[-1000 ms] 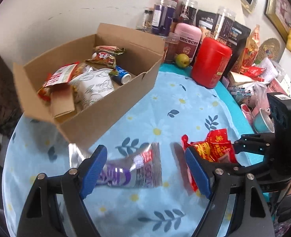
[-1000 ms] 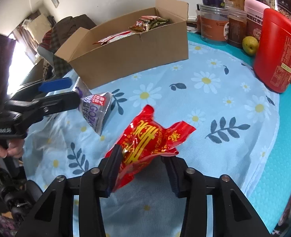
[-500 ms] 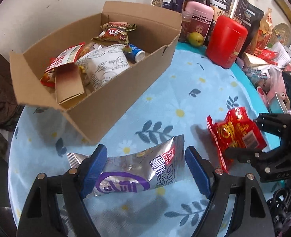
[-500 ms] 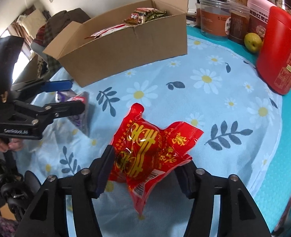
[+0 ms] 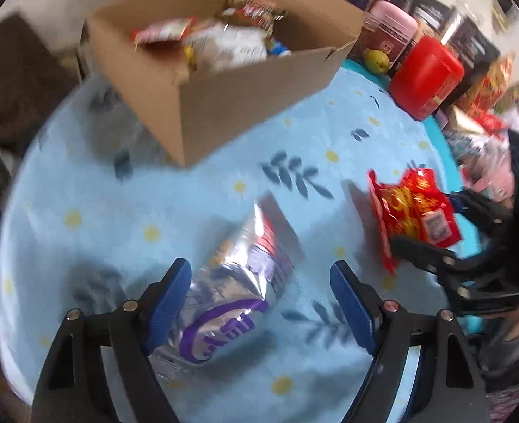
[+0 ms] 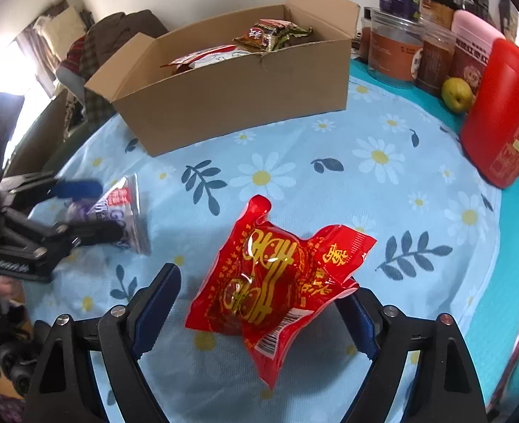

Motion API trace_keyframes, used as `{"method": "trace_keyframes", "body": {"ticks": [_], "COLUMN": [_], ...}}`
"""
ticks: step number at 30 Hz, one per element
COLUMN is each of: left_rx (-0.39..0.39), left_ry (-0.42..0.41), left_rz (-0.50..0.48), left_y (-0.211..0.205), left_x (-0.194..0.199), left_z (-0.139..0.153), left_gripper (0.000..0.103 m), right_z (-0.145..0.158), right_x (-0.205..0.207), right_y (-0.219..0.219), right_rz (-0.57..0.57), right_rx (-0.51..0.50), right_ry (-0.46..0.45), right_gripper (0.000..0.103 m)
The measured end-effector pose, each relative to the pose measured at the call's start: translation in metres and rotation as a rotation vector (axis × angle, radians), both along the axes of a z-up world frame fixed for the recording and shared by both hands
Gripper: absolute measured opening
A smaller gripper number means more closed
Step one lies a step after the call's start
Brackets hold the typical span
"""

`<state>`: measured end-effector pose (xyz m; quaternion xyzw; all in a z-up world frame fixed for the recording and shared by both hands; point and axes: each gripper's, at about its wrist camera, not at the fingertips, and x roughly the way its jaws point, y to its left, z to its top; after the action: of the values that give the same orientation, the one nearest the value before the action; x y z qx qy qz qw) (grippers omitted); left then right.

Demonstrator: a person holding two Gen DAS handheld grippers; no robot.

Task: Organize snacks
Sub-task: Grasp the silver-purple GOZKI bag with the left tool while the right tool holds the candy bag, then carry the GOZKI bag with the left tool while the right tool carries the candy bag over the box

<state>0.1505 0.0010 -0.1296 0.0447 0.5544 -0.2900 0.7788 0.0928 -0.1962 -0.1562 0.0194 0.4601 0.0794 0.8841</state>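
Note:
A silver and purple snack packet (image 5: pixel 238 292) lies on the flowered tablecloth (image 5: pixel 83 218) between the blue pads of my left gripper (image 5: pixel 261 271). That gripper is open, and its left pad sits close against the packet's edge. A red snack packet (image 6: pixel 277 282) rests on the cloth between the jaws of my right gripper (image 6: pixel 263 282). Those jaws are opening; the left pad stands apart from the packet and the right fingertip is hidden behind it. Behind both stands an open cardboard box (image 6: pixel 231 105) with several snack packets in it.
A red canister (image 6: pixel 502 112), a green fruit (image 6: pixel 456 93), a pink tub (image 6: pixel 470 46) and several jars crowd the back right of the round table. More packets lie past the teal edge (image 5: pixel 446 148). Clothes are piled behind the box (image 6: pixel 118 35).
My right jaws have spread off the red packet, which now lies loose between them. My left gripper has sunk and rolled over the silver packet, which now points lengthwise between its pads.

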Motion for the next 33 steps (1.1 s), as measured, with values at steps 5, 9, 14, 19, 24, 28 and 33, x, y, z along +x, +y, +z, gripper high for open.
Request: {"method": "trace_keyframes", "body": {"ticks": [5, 9, 14, 19, 24, 28, 33], "left_rx": [0.005, 0.031, 0.068, 0.108, 0.075, 0.047, 0.024], "left_ry": [-0.016, 0.012, -0.022, -0.102, -0.105, -0.09, -0.077], "left_rz": [0.052, 0.084, 0.115, 0.148, 0.114, 0.092, 0.073], "left_y": [0.011, 0.015, 0.021, 0.022, 0.018, 0.009, -0.001], "left_x": [-0.018, -0.026, -0.03, -0.034, -0.041, -0.054, -0.073], "left_z": [0.0, -0.01, -0.017, -0.017, -0.017, -0.016, -0.015], "left_gripper": [0.081, 0.081, 0.081, 0.047, 0.04, 0.04, 0.04], "right_z": [-0.006, -0.014, -0.019, -0.019, -0.019, -0.02, -0.021], "right_x": [0.009, 0.015, 0.011, 0.001, -0.014, -0.029, -0.049], "right_y": [0.009, 0.016, 0.019, 0.016, 0.014, 0.016, 0.015], "right_rz": [0.016, 0.034, 0.04, 0.05, 0.059, 0.068, 0.073], "right_rx": [-0.04, -0.067, -0.103, -0.084, -0.069, -0.06, -0.046], "right_ry": [0.008, 0.015, -0.016, -0.022, -0.014, -0.008, 0.004], "right_gripper": [0.087, 0.086, 0.058, 0.053, 0.052, 0.052, 0.052]}}
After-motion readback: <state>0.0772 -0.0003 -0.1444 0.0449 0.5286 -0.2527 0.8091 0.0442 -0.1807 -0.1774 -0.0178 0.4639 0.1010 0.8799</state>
